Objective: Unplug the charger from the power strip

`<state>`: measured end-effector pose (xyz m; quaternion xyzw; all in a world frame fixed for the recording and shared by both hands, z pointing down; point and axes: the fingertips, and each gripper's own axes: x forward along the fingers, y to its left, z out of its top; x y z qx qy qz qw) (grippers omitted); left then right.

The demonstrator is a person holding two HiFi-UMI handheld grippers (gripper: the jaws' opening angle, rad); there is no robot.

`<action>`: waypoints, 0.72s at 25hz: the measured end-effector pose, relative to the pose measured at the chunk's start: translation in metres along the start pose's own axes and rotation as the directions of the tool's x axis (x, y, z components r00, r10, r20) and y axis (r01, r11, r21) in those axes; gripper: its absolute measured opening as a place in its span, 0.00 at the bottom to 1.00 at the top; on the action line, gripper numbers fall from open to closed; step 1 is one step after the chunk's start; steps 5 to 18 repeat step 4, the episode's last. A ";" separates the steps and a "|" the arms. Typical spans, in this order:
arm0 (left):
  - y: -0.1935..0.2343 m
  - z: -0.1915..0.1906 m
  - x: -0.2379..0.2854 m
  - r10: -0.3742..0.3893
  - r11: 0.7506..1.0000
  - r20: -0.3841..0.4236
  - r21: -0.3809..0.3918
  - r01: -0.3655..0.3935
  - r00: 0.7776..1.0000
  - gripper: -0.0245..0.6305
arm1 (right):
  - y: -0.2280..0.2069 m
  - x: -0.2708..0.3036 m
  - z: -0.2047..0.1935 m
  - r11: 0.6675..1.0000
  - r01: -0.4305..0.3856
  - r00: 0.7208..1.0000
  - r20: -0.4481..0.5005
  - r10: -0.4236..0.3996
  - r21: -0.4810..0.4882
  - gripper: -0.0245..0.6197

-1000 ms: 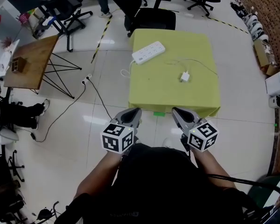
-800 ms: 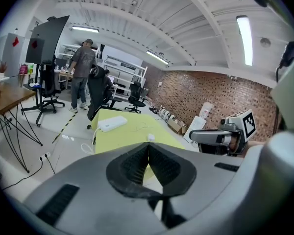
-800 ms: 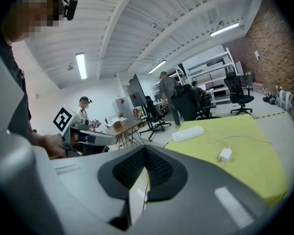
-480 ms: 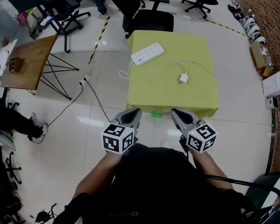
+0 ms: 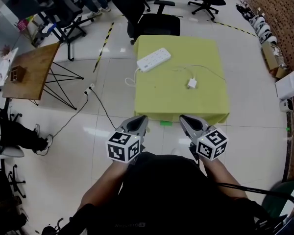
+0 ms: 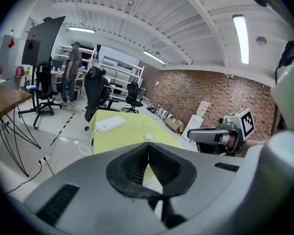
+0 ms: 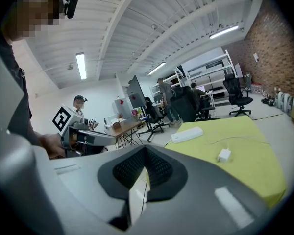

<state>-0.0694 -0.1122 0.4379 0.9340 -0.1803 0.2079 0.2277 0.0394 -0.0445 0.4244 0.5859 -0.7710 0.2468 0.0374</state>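
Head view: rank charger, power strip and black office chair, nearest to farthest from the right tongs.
1. Charger: right of centre on the yellow table.
2. Power strip: table's far-left part.
3. Black office chair: beyond the table's far edge.

I see a surface (image 5: 161, 99) under a yellow-green cloth. A white power strip (image 5: 154, 59) lies near its far left corner. A white charger (image 5: 191, 83) and its thin cable (image 5: 206, 66) lie apart from it, mid-right.
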 end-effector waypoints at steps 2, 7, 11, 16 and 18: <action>0.003 -0.001 -0.003 0.000 1.000 -0.001 0.000 0.000 1.000 0.04 | 0.003 0.002 -0.001 1.000 0.000 1.000 -0.006 0.000 -0.002 0.04; 0.006 -0.003 -0.006 0.001 1.000 -0.002 -0.002 -0.001 1.000 0.04 | 0.006 0.004 -0.003 1.000 -0.001 1.000 -0.015 0.001 -0.003 0.04; 0.006 -0.003 -0.006 0.001 1.000 -0.002 -0.002 -0.001 1.000 0.04 | 0.006 0.004 -0.003 1.000 -0.001 1.000 -0.015 0.001 -0.003 0.04; 0.006 -0.003 -0.006 0.001 1.000 -0.002 -0.002 -0.001 1.000 0.04 | 0.006 0.004 -0.003 1.000 -0.001 1.000 -0.015 0.001 -0.003 0.04; 0.006 -0.003 -0.006 0.001 1.000 -0.002 -0.002 -0.001 1.000 0.04 | 0.006 0.004 -0.003 1.000 -0.001 1.000 -0.015 0.001 -0.003 0.04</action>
